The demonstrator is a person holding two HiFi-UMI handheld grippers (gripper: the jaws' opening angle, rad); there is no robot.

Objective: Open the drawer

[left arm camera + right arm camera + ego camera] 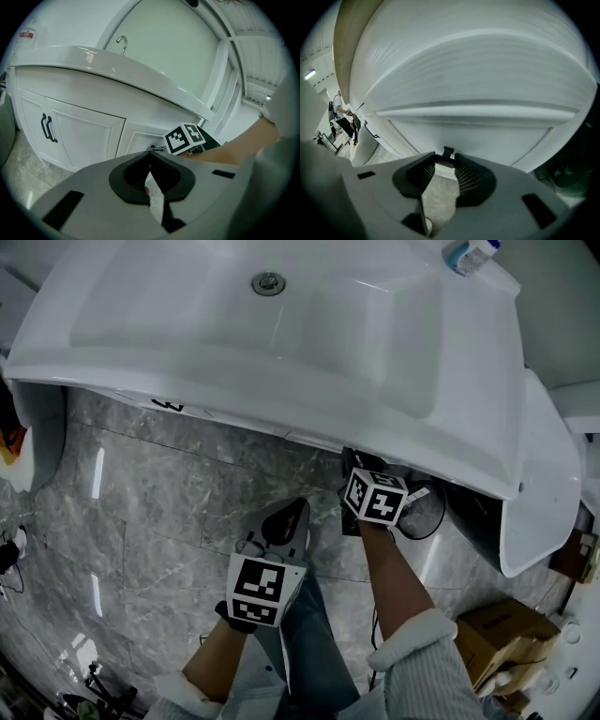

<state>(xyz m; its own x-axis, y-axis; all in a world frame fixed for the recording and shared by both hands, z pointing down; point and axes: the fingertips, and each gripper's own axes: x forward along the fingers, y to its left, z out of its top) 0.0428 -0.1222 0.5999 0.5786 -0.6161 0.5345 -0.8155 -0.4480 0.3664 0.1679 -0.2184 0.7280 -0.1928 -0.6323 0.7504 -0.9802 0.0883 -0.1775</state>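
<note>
Under the basin point(281, 334), right gripper point(445, 161) jaws flank the handle point(448, 152), apart (left gripper point(150, 157): together).

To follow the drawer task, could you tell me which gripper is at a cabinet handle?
The right gripper: a black handle stands between its open jaw tips. The left gripper is shut, empty and short of the cabinet.

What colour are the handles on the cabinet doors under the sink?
The handles are black; clearest in the left gripper view.
</note>
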